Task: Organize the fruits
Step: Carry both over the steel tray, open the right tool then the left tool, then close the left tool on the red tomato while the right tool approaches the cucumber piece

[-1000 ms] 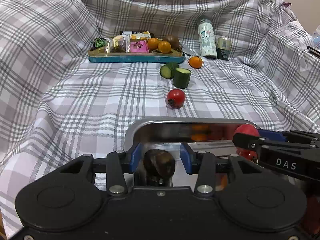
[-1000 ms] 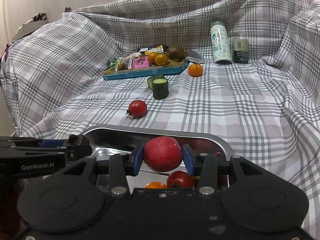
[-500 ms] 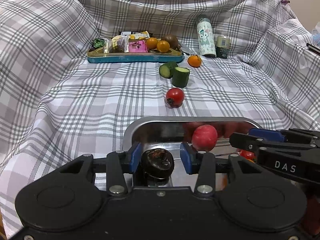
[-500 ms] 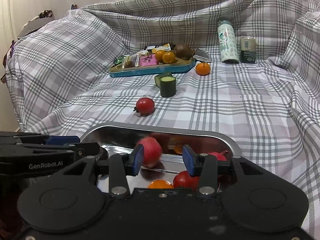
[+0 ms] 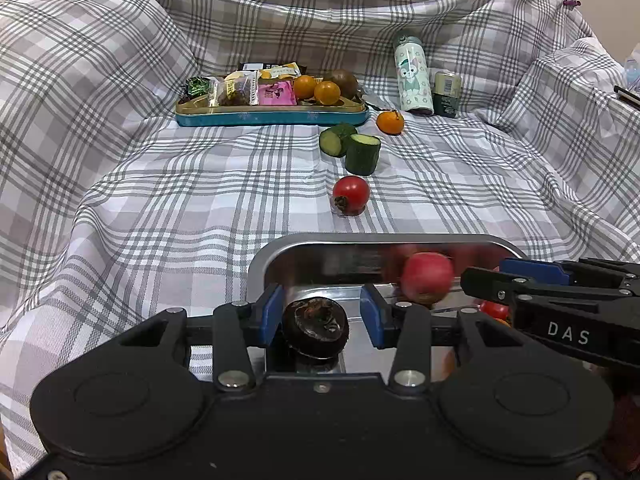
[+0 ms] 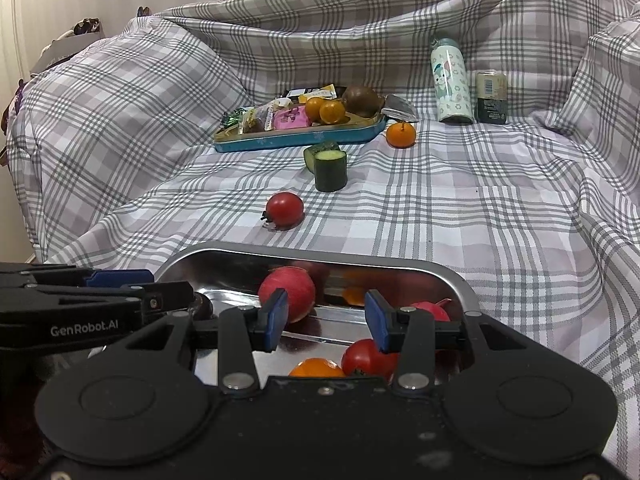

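Note:
A steel tray point(image 5: 384, 242) point(image 6: 448, 276) sits on the plaid cloth close in front. My left gripper point(image 5: 321, 314) is open over its left end, with a dark brown fruit point(image 5: 316, 328) lying loose between the pads. My right gripper point(image 6: 326, 316) is open and empty over the tray. A red apple point(image 5: 427, 278) point(image 6: 288, 292) lies in the tray, blurred. A tomato point(image 6: 366, 356), an orange fruit point(image 6: 316, 368) and another red fruit point(image 6: 430, 310) also lie in the tray. A loose tomato point(image 5: 351, 195) point(image 6: 285, 209) lies on the cloth beyond it.
Two cucumber pieces point(image 5: 362, 154) point(image 6: 330, 168) and a tangerine point(image 5: 390, 122) point(image 6: 401, 134) lie farther back. A blue tin tray point(image 5: 272, 116) point(image 6: 296, 140) holds snacks, oranges and a kiwi. A bottle point(image 5: 413, 76) and a can point(image 5: 447, 94) stand at the back right.
My right gripper opened and let the red apple go; it fell into the tray and rolled left. My left gripper opened, and the dark fruit now lies loose between its pads.

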Tool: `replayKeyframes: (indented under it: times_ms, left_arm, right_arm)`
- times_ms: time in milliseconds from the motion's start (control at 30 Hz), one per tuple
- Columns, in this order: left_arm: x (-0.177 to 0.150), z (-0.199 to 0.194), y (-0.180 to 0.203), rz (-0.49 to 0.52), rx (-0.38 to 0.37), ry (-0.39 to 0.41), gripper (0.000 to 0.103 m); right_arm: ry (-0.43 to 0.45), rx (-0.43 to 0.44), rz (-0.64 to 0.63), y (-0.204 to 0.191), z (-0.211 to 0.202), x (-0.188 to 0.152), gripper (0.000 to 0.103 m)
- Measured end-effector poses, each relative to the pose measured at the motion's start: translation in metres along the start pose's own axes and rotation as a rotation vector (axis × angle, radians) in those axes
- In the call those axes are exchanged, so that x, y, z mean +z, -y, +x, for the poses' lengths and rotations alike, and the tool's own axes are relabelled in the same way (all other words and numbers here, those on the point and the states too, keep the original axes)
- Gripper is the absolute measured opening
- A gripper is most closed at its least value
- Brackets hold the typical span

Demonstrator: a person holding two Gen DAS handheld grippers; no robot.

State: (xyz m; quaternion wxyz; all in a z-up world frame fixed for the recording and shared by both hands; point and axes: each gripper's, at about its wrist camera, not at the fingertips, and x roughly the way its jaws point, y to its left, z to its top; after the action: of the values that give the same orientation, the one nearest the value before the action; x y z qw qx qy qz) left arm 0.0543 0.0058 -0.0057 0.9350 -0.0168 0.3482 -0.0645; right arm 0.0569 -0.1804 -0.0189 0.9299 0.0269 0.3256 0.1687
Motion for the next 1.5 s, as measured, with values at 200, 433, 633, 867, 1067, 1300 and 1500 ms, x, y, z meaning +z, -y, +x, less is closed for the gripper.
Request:
replayKeyframes:
  times_ms: [200, 433, 633, 867, 1067, 1300, 1500]
  left_arm:
    - [0.000, 0.001, 0.000, 0.000, 0.000, -0.002, 0.051]
    - [0.000, 0.001, 0.000, 0.001, 0.000, -0.001, 0.051]
    - [0.000, 0.001, 0.000, 0.002, 0.002, 0.000, 0.051]
    - [0.002, 0.000, 0.000, 0.000, 0.000, -0.006, 0.051]
    - [0.013, 0.003, 0.000, -0.014, 0.020, -0.019, 0.051]
    - [0.038, 0.009, 0.005, 0.006, 0.006, 0.029, 0.051]
    - [0.063, 0.027, 0.009, 0.032, -0.017, 0.061, 0.051]
  right_arm:
    - [-0.002, -0.005, 0.001, 0.000, 0.001, 0.000, 0.046]
    - [-0.002, -0.010, 0.007, 0.001, 0.001, 0.000, 0.046]
    - [-0.001, -0.014, 0.010, 0.001, 0.001, 0.000, 0.046]
    - [-0.003, -0.039, 0.027, 0.003, 0.002, 0.002, 0.046]
    - [-0.023, -0.081, 0.070, 0.010, 0.008, 0.008, 0.046]
    - [-0.012, -0.121, 0.063, 0.016, 0.014, 0.025, 0.046]
    - [0.043, -0.129, 0.027, 0.022, 0.022, 0.051, 0.046]
